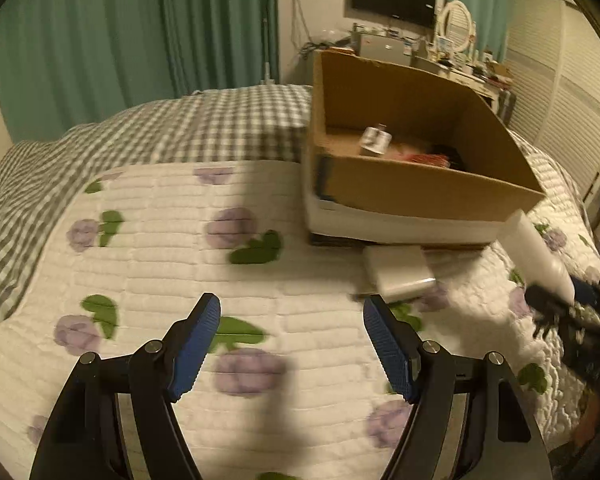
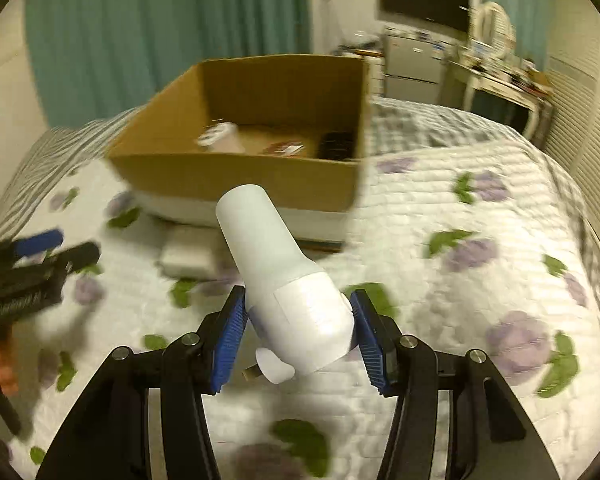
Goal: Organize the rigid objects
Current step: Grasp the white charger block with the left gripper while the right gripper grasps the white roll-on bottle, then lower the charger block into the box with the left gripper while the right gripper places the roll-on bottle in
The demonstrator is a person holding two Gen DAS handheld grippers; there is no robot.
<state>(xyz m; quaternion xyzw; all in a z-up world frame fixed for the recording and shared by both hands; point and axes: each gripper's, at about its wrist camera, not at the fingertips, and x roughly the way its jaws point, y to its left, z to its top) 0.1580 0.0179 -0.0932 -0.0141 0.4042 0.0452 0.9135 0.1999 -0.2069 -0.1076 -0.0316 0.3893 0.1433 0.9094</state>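
White plastic cylindrical bottle [image 2: 284, 280] tilted, off bed; open brown cardboard box [image 2: 236, 176] behind; flat white rectangular box [image 1: 398, 274] just beside it.

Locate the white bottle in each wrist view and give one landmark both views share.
Left wrist: white bottle at the right edge, held by the right gripper.
Right wrist: white bottle centre, clamped between the right gripper pads.
Shared landmark: cardboard box on the bed.

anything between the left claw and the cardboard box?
Yes: a flat white box lies on the quilt just before the cardboard box, ahead of the open left claw. Left wrist view shows it best.
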